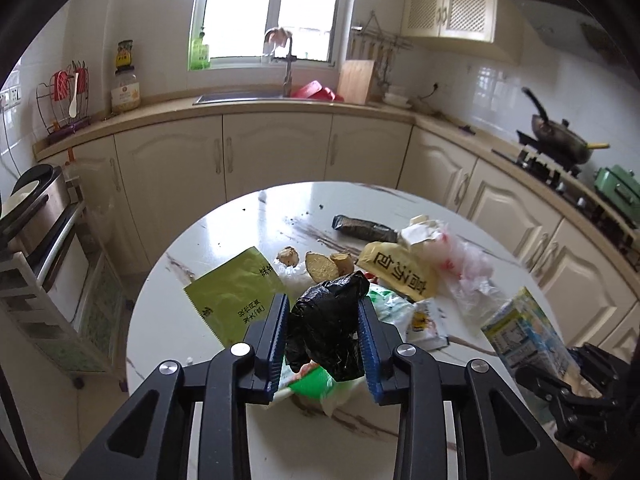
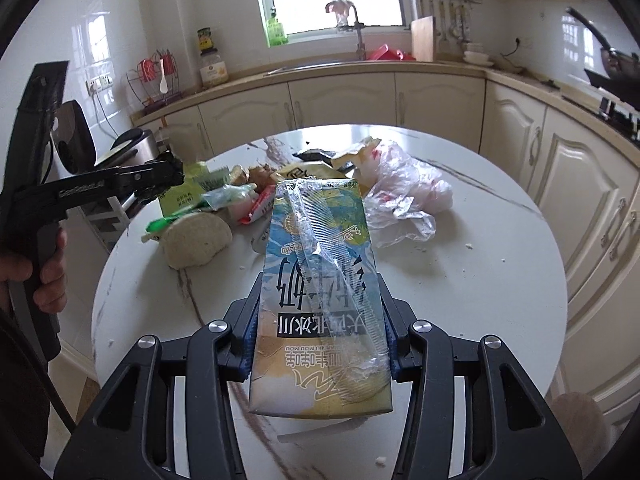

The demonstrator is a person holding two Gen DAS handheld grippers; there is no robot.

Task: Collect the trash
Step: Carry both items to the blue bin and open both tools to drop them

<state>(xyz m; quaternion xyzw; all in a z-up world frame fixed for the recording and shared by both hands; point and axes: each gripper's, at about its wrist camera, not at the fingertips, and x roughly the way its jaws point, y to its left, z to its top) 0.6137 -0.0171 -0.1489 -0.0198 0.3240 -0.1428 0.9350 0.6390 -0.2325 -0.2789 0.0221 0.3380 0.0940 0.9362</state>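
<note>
left gripper (image 1: 323, 320): clenched on crumpled black plastic bag (image 1: 326, 328), above near part of round tabletop (image 1: 224, 236); bag contents hidden
green packet (image 1: 236, 292): flat, left of the bag, near corner hidden behind finger
trash pile (image 1: 400, 268): wrappers, ginger pieces, clear bags, mid tabletop
right gripper (image 2: 320, 320): grasping milk carton (image 2: 320, 280), long axis running near to far, far end toward the pile; print upside down; contents cannot tell
</note>
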